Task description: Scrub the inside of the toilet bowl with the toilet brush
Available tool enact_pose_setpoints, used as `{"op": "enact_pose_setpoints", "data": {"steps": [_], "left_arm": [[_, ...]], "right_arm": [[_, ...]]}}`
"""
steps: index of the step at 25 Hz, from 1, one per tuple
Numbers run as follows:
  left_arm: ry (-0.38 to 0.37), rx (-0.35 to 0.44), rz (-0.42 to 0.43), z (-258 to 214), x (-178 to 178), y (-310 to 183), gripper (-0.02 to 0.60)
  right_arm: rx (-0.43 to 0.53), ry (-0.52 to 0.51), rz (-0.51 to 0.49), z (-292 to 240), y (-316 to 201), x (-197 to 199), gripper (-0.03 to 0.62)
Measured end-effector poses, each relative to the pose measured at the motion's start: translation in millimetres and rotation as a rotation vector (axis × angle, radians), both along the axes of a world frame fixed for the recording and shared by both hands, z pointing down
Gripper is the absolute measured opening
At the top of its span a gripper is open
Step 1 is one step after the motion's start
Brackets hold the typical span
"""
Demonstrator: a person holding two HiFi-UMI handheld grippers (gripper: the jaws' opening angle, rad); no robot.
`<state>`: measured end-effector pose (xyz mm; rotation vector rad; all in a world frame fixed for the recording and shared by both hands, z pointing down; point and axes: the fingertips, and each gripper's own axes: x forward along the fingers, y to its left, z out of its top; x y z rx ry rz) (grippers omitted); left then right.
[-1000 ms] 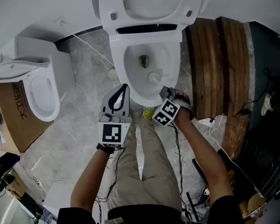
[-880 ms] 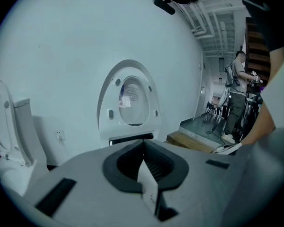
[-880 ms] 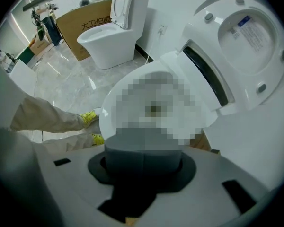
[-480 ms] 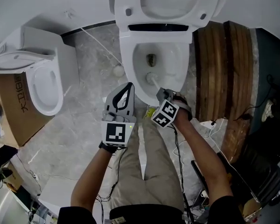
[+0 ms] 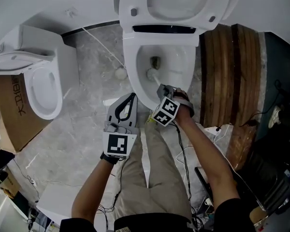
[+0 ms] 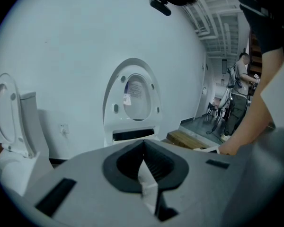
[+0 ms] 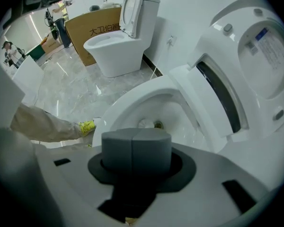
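The white toilet point(image 5: 135, 83) stands at the top centre with its lid point(image 5: 176, 4) raised. Inside the bowl, the white head of the toilet brush point(image 5: 151, 74) rests against the wall just below the drain hole point(image 5: 155, 60). My right gripper point(image 5: 165, 90) is at the bowl's front rim, shut on the brush handle. In the right gripper view the shut jaws point(image 7: 135, 148) hide the handle, and the brush head point(image 7: 144, 123) shows beyond them. My left gripper point(image 5: 130, 97) hangs over the floor beside the bowl's left front, shut on nothing point(image 6: 143, 143).
A second white toilet point(image 5: 38, 88) stands at the left, with a cardboard box point(image 5: 9, 115) beside it. A raised wooden platform point(image 5: 227, 76) runs along the right of the toilet. Cables point(image 5: 183, 153) trail on the floor by my legs. A small white round object point(image 5: 121, 73) lies left of the bowl.
The right gripper has pushed forward and left, carrying the brush head up the bowl toward the drain hole. The left gripper has dropped back a little from the bowl.
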<state>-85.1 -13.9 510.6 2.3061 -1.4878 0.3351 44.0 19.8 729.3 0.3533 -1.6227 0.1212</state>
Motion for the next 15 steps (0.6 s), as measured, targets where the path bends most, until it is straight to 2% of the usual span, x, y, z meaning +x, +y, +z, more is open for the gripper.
{"op": "enact_pose_setpoints", "data": {"steps": [6,9,12,15], "left_arm": [[-0.016,-0.039,-0.004,15,-3,5,0.009],[-0.016,-0.038,0.004,16,1,2,0.009],[-0.013,-0.044,0.024,18,7,1,0.009],[-0.023,-0.061,0.040,23,9,2,0.009]], "right_arm": [[0.030,0.014,-0.029,19,-25,-4,0.153],[0.026,0.027,-0.009,29,-34,-1,0.153],[0.021,0.049,-0.003,43,-34,3,0.160],[0.015,0.079,-0.041,61,-25,2,0.179]]}}
